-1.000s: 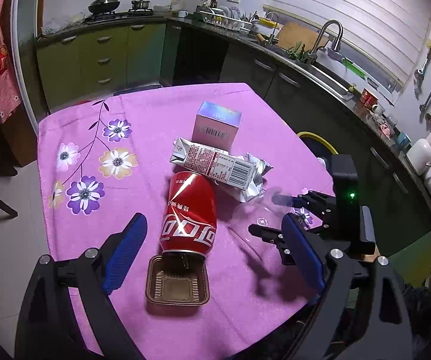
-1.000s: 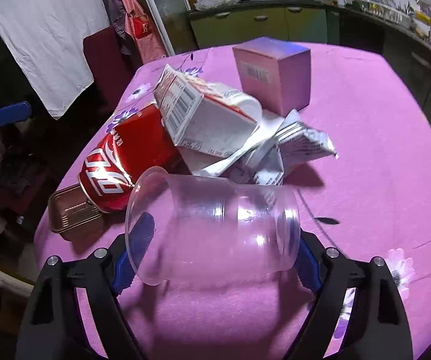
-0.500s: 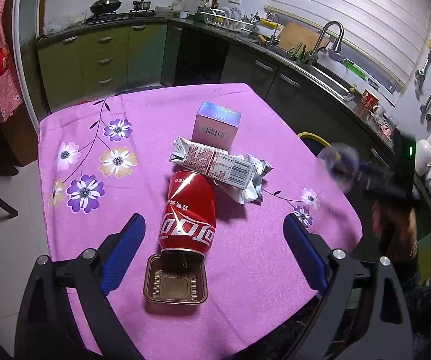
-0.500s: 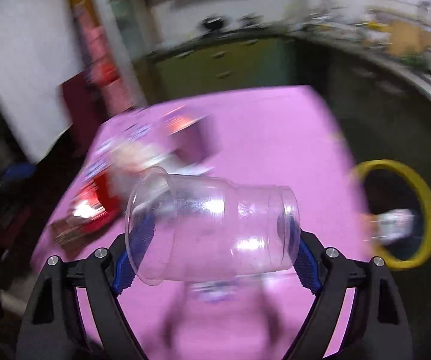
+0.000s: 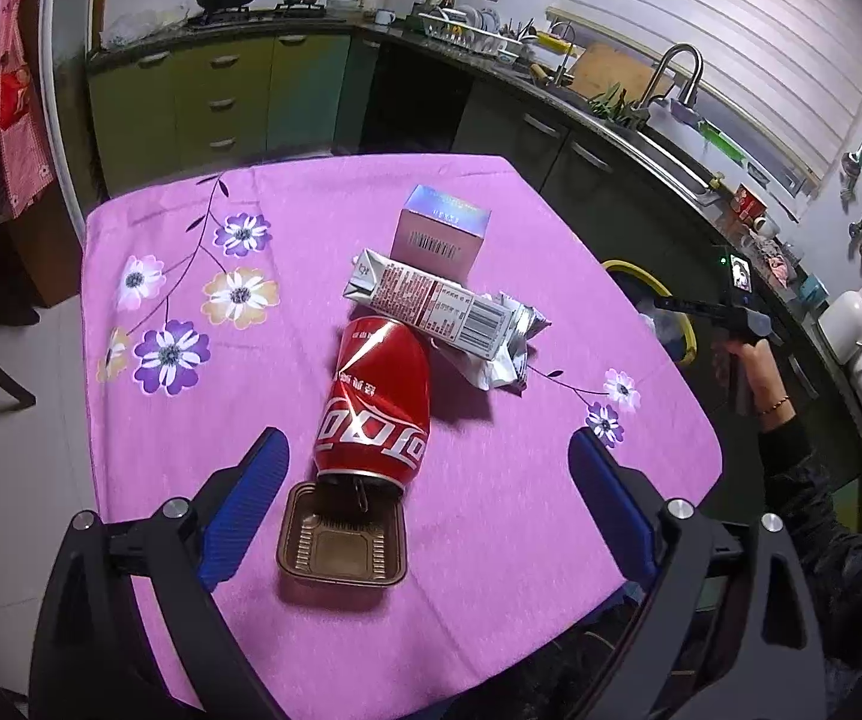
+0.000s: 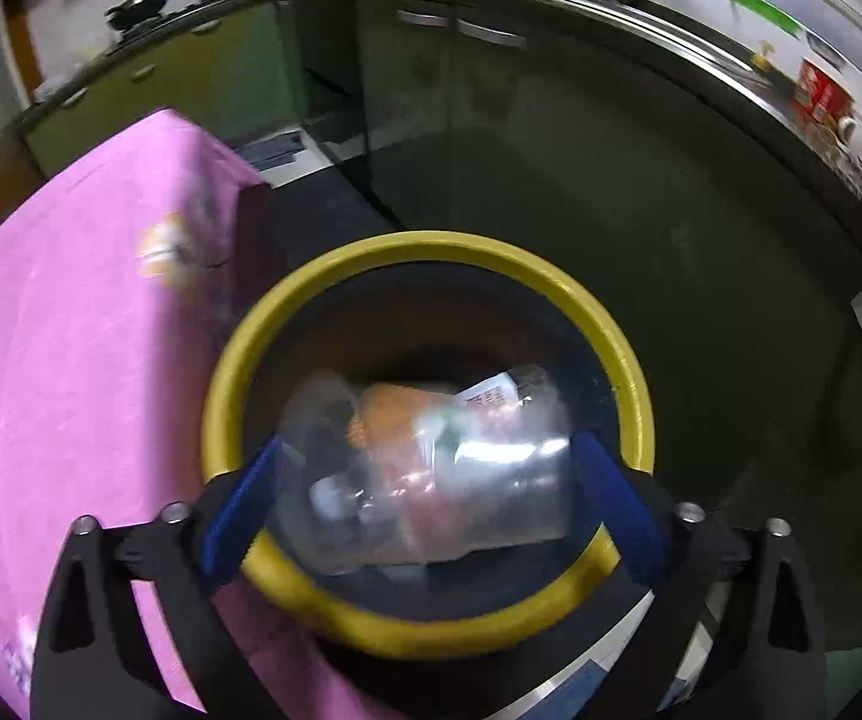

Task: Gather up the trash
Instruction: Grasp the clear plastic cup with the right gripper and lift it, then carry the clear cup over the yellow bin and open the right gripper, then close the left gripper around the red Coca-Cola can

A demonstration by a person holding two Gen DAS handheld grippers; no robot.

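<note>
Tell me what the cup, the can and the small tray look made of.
Cup: clear thin plastic, glossy; the bin's contents show through it.
Can: thin metal, likely aluminium, shiny red print; its wall is dented.
Tray: brown and ribbed with a slight sheen; plastic or foil, hard to tell.

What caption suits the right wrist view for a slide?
Right gripper holds a clear plastic cup above the yellow-rimmed trash bin.
</note>
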